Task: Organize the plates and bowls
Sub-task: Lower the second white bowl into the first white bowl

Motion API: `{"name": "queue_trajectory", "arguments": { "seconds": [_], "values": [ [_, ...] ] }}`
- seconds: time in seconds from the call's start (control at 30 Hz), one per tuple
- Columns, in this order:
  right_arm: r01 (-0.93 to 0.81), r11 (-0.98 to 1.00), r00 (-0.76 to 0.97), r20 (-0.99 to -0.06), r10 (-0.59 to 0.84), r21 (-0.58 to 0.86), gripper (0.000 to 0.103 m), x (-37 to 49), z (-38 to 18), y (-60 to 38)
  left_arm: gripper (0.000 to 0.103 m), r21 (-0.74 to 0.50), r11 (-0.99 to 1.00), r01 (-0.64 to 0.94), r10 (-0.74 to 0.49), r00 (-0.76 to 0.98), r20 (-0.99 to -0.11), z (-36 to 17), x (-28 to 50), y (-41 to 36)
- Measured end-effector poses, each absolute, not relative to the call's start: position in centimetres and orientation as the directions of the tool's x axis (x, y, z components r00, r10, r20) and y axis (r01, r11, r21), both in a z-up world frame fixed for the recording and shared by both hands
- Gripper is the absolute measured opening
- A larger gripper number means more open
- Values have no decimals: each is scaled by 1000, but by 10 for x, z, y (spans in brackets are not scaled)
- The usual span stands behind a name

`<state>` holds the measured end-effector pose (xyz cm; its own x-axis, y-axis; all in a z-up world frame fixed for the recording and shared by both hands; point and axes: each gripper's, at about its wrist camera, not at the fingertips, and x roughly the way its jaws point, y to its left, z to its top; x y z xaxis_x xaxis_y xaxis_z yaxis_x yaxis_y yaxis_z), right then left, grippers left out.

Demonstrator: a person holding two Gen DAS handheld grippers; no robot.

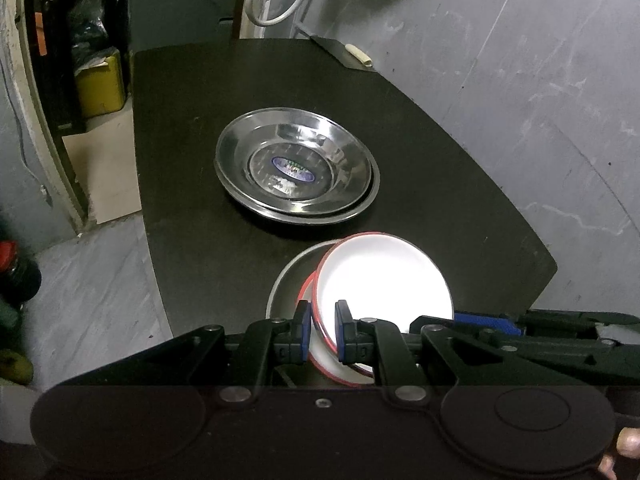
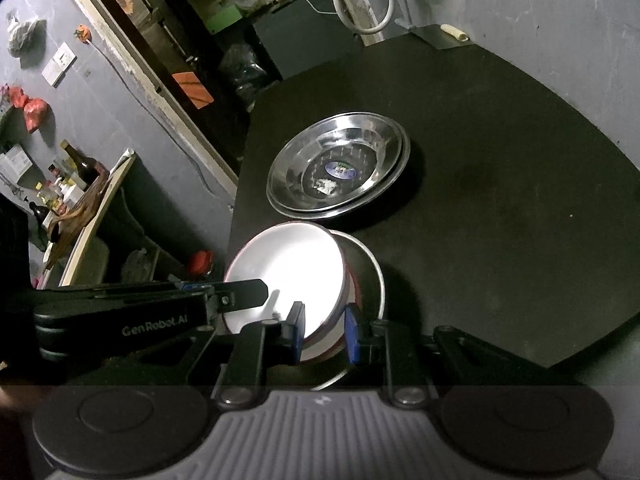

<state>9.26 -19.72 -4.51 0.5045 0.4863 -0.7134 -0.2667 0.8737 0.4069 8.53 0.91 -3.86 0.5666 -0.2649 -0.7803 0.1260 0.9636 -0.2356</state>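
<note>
A white bowl with a red rim is tilted over a grey metal bowl near the front edge of the black table. My left gripper is shut on the white bowl's near rim, one blue pad inside and one outside. My right gripper is shut on the same bowl's rim from the other side. Each gripper shows in the other's view: the right gripper and the left gripper. Two stacked steel plates lie farther back on the table.
A cleaver with a pale handle lies at the table's far end. A grey wall runs along the right side. Left of the table, on the floor, stand a yellow container and a red-capped bottle; a shelf of bottles is beyond.
</note>
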Motion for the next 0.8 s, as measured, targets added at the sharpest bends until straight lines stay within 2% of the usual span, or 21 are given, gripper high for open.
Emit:
{"name": "queue_trajectory", "arguments": {
  "seconds": [0.8],
  "values": [
    [-263, 873, 485, -725, 488, 412, 24, 97, -53, -196, 13, -221, 967, 129, -255, 560, -788, -42, 85, 7]
  ]
}}
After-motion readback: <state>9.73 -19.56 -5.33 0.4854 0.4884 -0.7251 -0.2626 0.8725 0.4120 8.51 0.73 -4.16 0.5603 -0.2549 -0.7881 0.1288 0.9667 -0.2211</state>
